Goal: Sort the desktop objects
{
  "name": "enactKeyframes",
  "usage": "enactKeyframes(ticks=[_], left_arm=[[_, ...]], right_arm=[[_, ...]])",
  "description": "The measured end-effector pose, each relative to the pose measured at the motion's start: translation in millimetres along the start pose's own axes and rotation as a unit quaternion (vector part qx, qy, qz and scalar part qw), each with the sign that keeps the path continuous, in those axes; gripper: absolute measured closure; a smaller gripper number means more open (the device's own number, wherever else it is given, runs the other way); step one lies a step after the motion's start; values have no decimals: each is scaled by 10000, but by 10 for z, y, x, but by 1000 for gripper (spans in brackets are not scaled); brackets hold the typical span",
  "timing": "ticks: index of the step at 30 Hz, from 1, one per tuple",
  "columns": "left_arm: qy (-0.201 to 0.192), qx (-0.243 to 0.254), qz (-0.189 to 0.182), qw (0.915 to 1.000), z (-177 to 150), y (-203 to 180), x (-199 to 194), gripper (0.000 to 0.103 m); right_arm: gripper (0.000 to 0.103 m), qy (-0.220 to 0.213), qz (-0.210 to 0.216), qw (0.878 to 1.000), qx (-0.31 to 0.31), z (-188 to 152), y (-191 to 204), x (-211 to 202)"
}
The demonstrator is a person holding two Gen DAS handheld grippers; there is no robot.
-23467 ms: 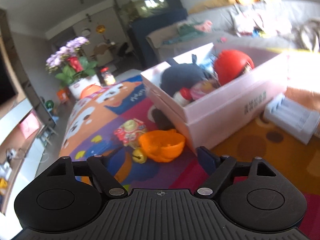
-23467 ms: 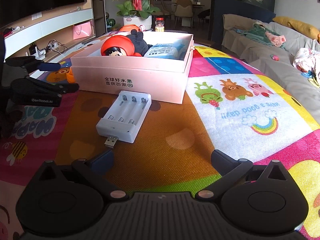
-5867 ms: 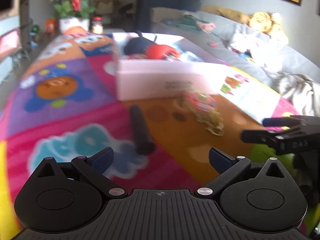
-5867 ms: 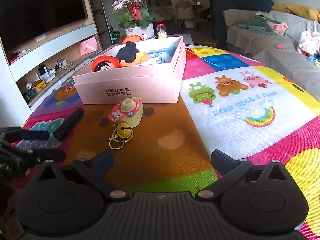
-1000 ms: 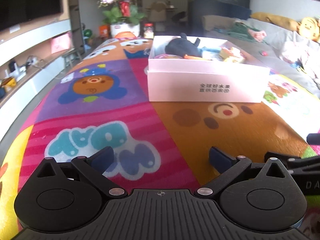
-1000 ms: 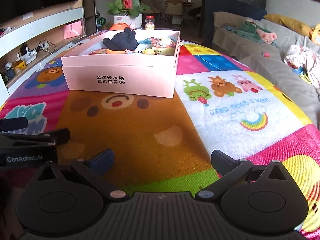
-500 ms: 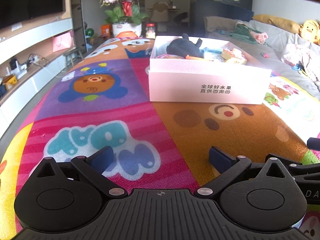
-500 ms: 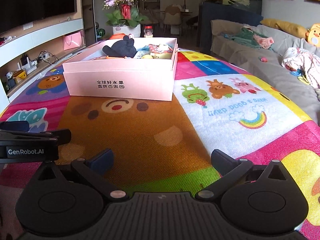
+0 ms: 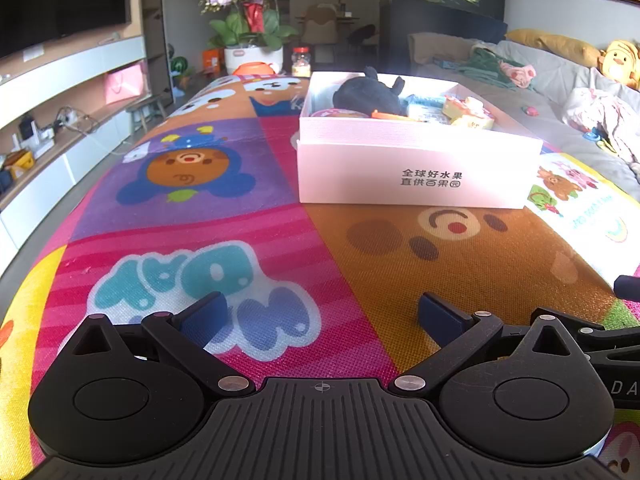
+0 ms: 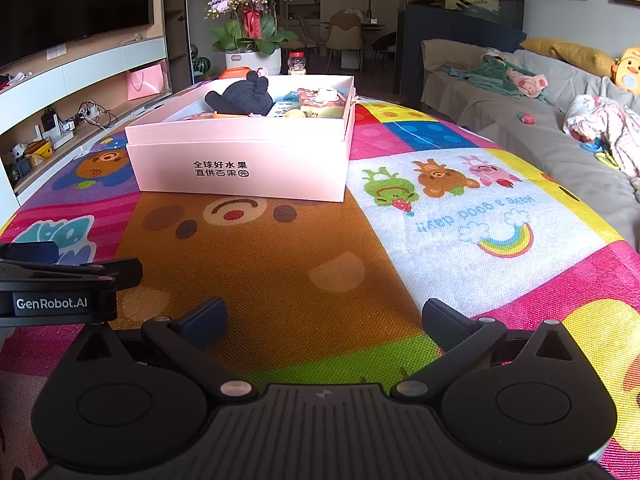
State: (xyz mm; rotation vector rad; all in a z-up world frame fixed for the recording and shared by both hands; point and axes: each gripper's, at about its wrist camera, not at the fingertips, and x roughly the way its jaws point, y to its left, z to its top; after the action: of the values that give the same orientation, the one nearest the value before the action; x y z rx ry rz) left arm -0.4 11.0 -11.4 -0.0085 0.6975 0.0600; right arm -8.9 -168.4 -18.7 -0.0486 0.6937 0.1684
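Note:
A pink cardboard box [image 9: 416, 178] [image 10: 240, 168] stands on the colourful play mat [image 9: 200, 208] [image 10: 288, 264]. Inside it lie a black plush toy [image 9: 370, 94] [image 10: 242, 98], an orange piece and several small toys [image 9: 466, 112] [image 10: 320, 104]. My left gripper [image 9: 322, 314] hovers low over the mat in front of the box, open, with nothing between its fingers. My right gripper [image 10: 324, 316] is also open and empty, level with the left one. Each gripper shows at the edge of the other's view: the left gripper [image 10: 60, 280], the right gripper [image 9: 608, 332].
A potted orchid [image 9: 252, 28] [image 10: 252, 20] and a jar [image 10: 297, 62] stand beyond the box. A grey sofa [image 10: 540, 128] with clothes and a yellow plush [image 9: 620, 66] runs along the right. A TV shelf unit [image 10: 60, 80] lines the left.
Both grippers have drawn back slightly and lifted a little, so the box looks a bit farther and lower. Both stay open and empty.

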Motion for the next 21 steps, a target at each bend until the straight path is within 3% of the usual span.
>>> enactKeyframes(ticks=[21], left_arm=[[232,146,-178,9995,-36,38,-112,0]], right_arm=[[0,0,0,10000,1,0,4,4]])
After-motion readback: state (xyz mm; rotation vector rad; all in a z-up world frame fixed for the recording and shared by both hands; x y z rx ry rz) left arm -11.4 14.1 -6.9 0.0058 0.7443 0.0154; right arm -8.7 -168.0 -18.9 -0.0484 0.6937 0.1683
